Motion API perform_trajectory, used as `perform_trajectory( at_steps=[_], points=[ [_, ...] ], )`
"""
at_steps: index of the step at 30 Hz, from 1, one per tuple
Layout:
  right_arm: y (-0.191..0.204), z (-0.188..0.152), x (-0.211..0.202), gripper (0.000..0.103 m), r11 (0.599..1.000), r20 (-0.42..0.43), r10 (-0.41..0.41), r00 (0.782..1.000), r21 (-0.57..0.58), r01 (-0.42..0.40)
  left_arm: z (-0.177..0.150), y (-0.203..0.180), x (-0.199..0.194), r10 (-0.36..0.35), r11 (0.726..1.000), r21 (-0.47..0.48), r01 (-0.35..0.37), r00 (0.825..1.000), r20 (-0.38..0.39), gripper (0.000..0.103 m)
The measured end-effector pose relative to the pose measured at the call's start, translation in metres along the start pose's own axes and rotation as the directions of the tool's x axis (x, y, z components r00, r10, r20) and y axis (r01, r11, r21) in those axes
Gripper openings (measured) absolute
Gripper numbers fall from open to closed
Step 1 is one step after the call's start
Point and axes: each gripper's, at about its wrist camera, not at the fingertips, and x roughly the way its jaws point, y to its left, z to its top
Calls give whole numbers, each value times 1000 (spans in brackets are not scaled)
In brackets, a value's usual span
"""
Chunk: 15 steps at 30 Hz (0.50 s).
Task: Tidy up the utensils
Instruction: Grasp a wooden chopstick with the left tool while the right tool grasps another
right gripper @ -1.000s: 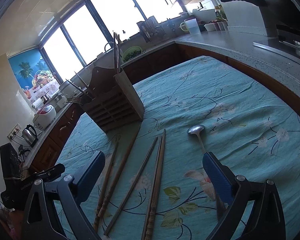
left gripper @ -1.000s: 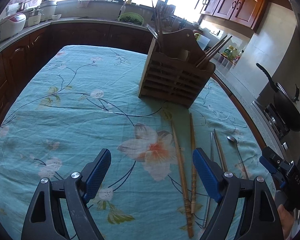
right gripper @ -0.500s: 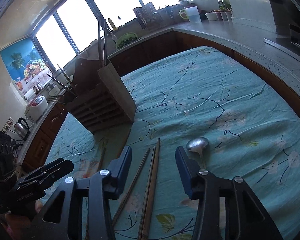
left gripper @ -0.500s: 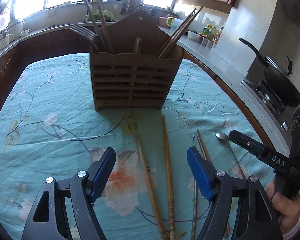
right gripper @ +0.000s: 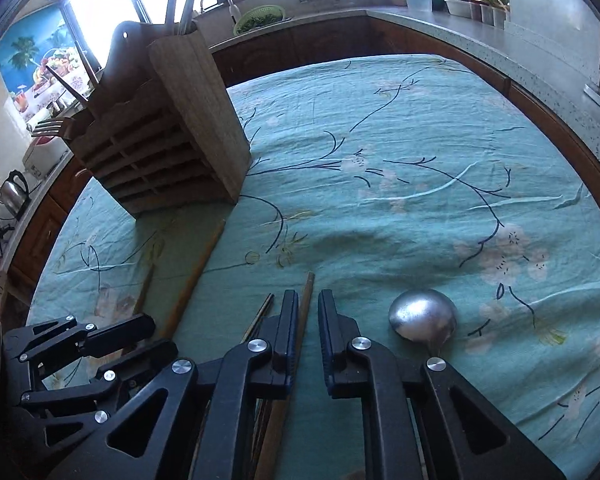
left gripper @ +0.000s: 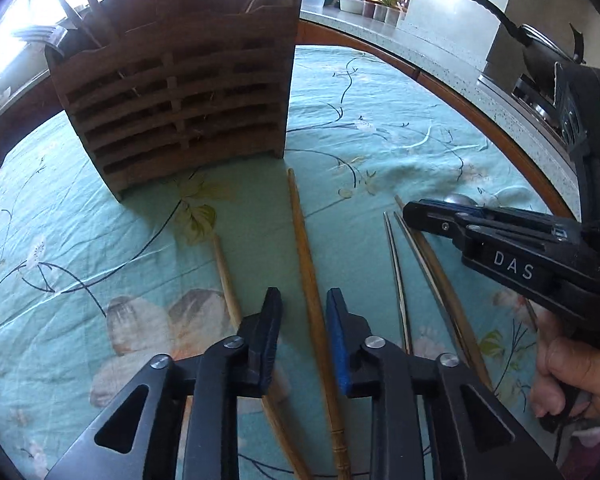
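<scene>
A slatted wooden utensil holder (left gripper: pixel 180 92) stands on the teal floral tablecloth (left gripper: pixel 380 120) and holds forks and chopsticks; it also shows in the right wrist view (right gripper: pixel 172 140). Several chopsticks lie in front of it. My left gripper (left gripper: pixel 303 308) is low, jaws narrowed around a long wooden chopstick (left gripper: pixel 304 248), with small gaps still showing. A second wooden chopstick (left gripper: pixel 226 276) lies just left of it. My right gripper (right gripper: pixel 308 310) is low, jaws narrowed around a brown chopstick (right gripper: pixel 306 300), not clamped. A metal spoon (right gripper: pixel 423 315) lies right of it.
Thin metal chopsticks (left gripper: pixel 396 264) lie between the two grippers. A dark pan (left gripper: pixel 536 48) sits on the stove at the right. The counter (right gripper: pixel 440 20) behind holds a jug, jars and a green basket. A kettle (right gripper: pixel 14 192) stands far left.
Both grippers have dropped toward the table and moved closer to the holder. Both pairs of jaws have narrowed from wide open, each now straddling a chopstick.
</scene>
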Motion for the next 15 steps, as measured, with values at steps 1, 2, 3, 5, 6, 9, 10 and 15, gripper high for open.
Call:
perform_trajectory(
  at_steps=[1, 2, 3, 5, 6, 9, 10, 15],
  points=[
    [0, -3, -2, 7, 1000, -1, 0, 1000, -9, 0, -3, 2, -1, -6, 1000, 3, 6, 1000, -4, 16],
    [0, -6, -4, 6, 1000, -5, -1, 1000, -18, 1, -7, 3, -3, -15, 1000, 5, 15, 1000, -6, 14],
    [0, -9, -7, 6, 1000, -6, -7, 1000, -31, 6, -10, 5, -6, -21, 1000, 5, 21, 1000, -11, 13],
    [0, -18, -14, 6, 999, -11, -13, 1000, -52, 13, -19, 8, -13, -37, 999, -2, 37, 999, -20, 13],
    [0, -20, -17, 6, 998, -12, -14, 1000, -56, 13, -20, 10, -14, -43, 999, -9, 43, 999, -24, 13],
    [1, -20, -17, 7, 998, -16, -8, 1000, -55, 7, -9, 14, -9, -56, 998, -39, 55, 998, -35, 13],
    [1, -18, -15, 7, 999, -17, -6, 1000, -46, 5, -4, 15, -7, -55, 998, -46, 53, 998, -38, 14],
    [2, -10, -8, 8, 999, -13, -8, 1000, -39, 8, 28, 13, 13, -24, 999, -29, 23, 998, -51, 20]
  ],
)
